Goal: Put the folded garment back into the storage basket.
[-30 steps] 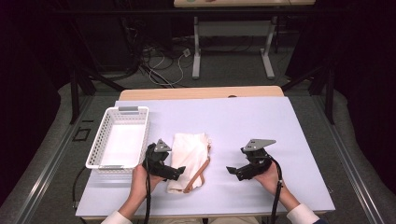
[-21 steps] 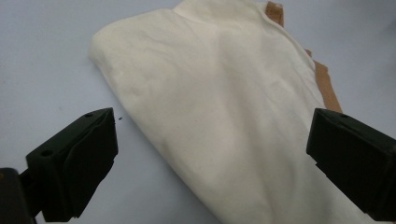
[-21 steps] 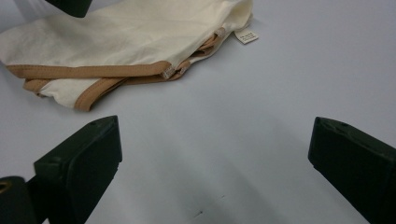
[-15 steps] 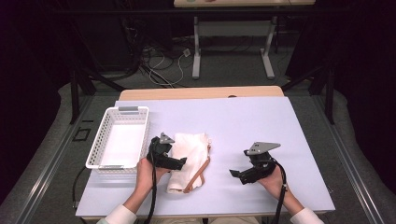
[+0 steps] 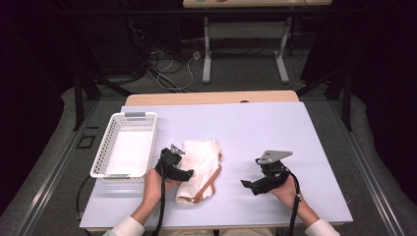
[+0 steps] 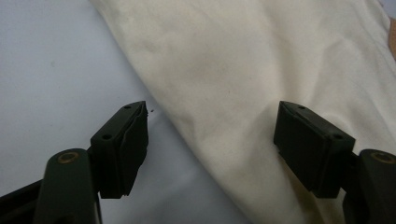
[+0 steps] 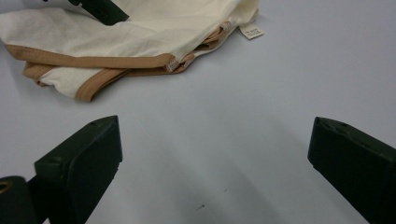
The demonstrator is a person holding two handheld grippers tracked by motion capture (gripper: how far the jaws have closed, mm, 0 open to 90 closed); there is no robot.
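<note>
Left claw [image 6: 212,140]: released, jaws just been closing, straddling the cloth's edge, pads not yet pressing.
Right claw [image 7: 215,172]: released, hovering over bare table [image 5: 275,128].
Cream cloth [image 5: 199,169]: lying near the table's front edge, beside the white basket [image 5: 125,147].

Cream cloth bag [image 5: 199,167] – tan-trimmed, crumpled flat – lies on the table, mid-left

The table [image 5: 255,128] in the middle of the high view has a pale lilac-white top and a bare wooden strip [image 5: 211,98] along its far edge, and it stands on grey floor [image 5: 44,162] with metal rails [image 5: 366,162] running down the lower left and lower right. At the top centre, a second table [image 5: 246,4] stands on white legs [image 5: 282,54] with loose cables [image 5: 167,69] lying on the floor at its left. Both upper corners fall into darkness.
</note>
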